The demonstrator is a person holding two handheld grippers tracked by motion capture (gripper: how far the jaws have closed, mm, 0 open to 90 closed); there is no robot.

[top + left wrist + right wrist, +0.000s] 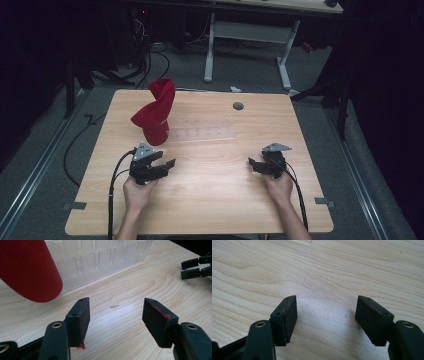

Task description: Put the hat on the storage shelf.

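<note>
A red cloth object, twisted and standing upright, rises from the left end of a clear plastic rack near the middle of the wooden table. My left gripper is just in front of the cloth, open, with nothing between its jaws. In the left gripper view its gripper faces bare wood, with the red cloth at upper left and the clear slotted rack behind. My right gripper rests open at the right; in the right gripper view its gripper frames bare table.
A round grey grommet sits near the table's far edge. A white-legged desk stands behind the table. Cables trail from each gripper over the front edge. The other gripper's jaws show at the upper right of the left gripper view.
</note>
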